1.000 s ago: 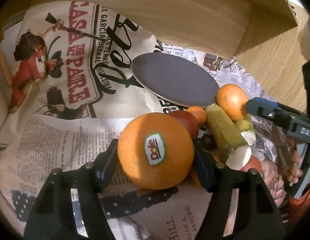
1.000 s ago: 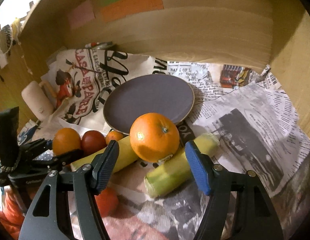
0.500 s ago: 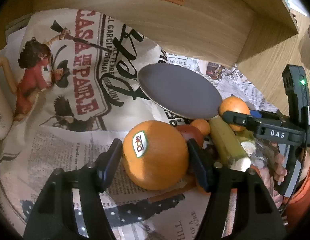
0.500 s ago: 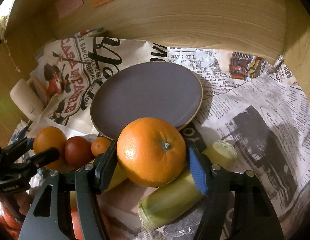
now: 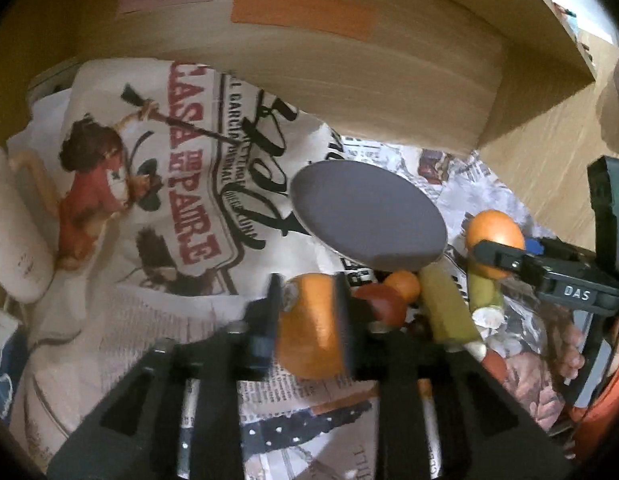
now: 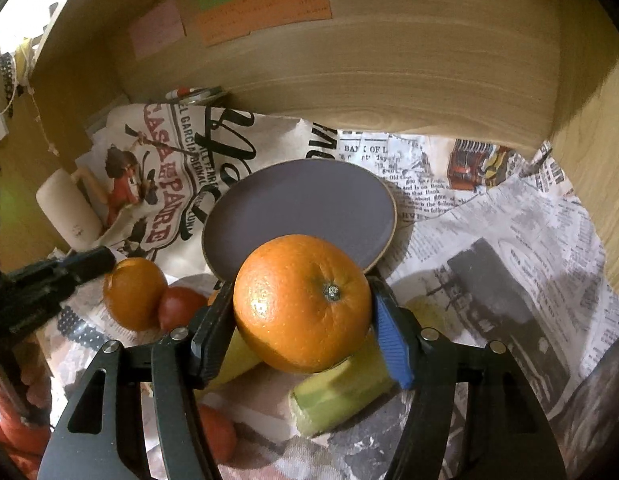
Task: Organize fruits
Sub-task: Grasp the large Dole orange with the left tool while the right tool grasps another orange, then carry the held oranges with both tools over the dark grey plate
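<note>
Orange [image 6: 303,304], stem facing my camera, clamped in my right claw [image 6: 301,316] just before plate [image 6: 301,208]; left claw [image 5: 309,320] clamps another orange [image 5: 309,328].

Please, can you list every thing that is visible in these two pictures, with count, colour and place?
oranges: two, orange, one in each gripper
small orange fruit: one, between the dark red fruit and the plate
dark red fruit: one, beside the left orange
yellow-green pieces: two, on newspaper
plate: one, purple-grey, behind the fruits
newspaper: printed, covers the surface
sticky notes: pink, green, orange, on wooden wall
left gripper: black
right gripper: black and blue
</note>
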